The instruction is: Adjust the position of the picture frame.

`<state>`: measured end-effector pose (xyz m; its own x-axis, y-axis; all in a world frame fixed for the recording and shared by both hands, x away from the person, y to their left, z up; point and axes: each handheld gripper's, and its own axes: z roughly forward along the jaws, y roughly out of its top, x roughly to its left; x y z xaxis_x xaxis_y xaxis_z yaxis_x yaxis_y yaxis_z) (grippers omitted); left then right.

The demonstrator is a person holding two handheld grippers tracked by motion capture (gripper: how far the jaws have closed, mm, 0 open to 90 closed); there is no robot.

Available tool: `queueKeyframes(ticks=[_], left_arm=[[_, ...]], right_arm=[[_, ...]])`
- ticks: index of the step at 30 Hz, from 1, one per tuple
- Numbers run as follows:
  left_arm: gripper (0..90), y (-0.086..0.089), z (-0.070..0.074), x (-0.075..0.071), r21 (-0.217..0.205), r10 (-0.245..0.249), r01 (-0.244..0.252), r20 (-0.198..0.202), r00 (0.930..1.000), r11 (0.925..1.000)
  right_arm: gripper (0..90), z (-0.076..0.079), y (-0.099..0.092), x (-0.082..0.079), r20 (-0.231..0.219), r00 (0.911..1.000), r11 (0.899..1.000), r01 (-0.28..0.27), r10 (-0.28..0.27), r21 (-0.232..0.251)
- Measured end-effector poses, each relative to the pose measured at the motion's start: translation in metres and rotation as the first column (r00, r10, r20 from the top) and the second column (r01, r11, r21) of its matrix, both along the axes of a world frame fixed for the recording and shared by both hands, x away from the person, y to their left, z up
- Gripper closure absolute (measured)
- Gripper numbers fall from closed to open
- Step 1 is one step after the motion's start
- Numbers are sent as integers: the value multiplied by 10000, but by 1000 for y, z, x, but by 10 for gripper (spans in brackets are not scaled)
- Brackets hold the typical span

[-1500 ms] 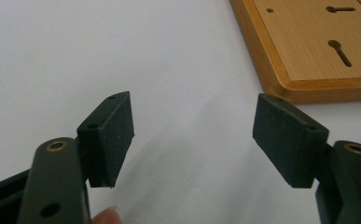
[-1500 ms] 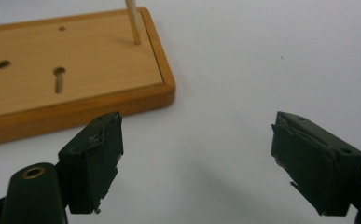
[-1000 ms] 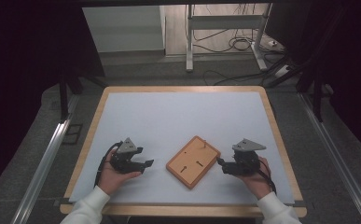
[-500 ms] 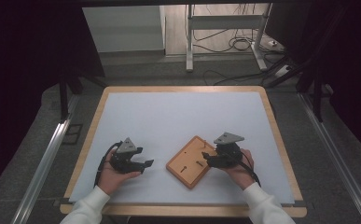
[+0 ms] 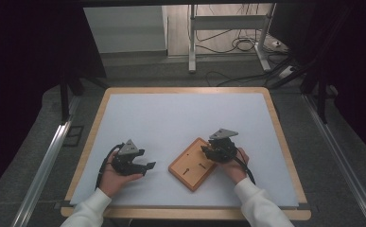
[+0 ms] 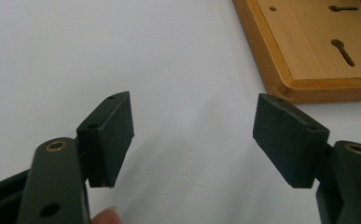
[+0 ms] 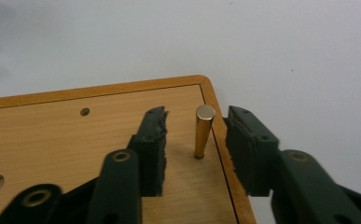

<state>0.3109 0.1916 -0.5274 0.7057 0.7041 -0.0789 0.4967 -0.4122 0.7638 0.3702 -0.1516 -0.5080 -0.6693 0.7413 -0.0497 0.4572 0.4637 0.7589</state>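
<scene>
Brass peg point(image 7: 203, 131) is seen standing upright in a wooden board point(image 5: 193, 164), close to the board's rounded corner; the board lies flat on the white counter point(image 5: 180, 118). Right claw point(image 7: 194, 149) is held part open around the peg, one jaw each side, no contact visible, nothing gripped. Left claw point(image 6: 194, 140) is held wide open and empty over bare counter, board near. Risk, as judged: off-centre closing could tip or jam the peg, or the board could be dragged.
</scene>
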Motion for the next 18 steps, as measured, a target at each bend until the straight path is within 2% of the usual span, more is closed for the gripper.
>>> queueKeyframes(ticks=[3, 10, 14, 18], left_arm=[[288, 0, 0, 0, -1, -4, 4, 8, 10000, 10000], [288, 0, 0, 0, -27, -89, 88, -31, 10000, 10000], [288, 0, -1, 1, 36, -72, 72, -26, 10000, 10000], [288, 0, -1, 1, 66, -54, 55, -36, 10000, 10000]], right_arm=[[667, -2, 0, 2, -125, 9999, 9999, -59, 61, 136], [812, -5, 2, 6, -141, 9998, 9999, -151, 151, -2], [830, -6, -4, 10, -461, 9988, 9988, -169, 190, 457], [834, -6, -6, 11, -518, 9983, 9977, -215, 249, 645]])
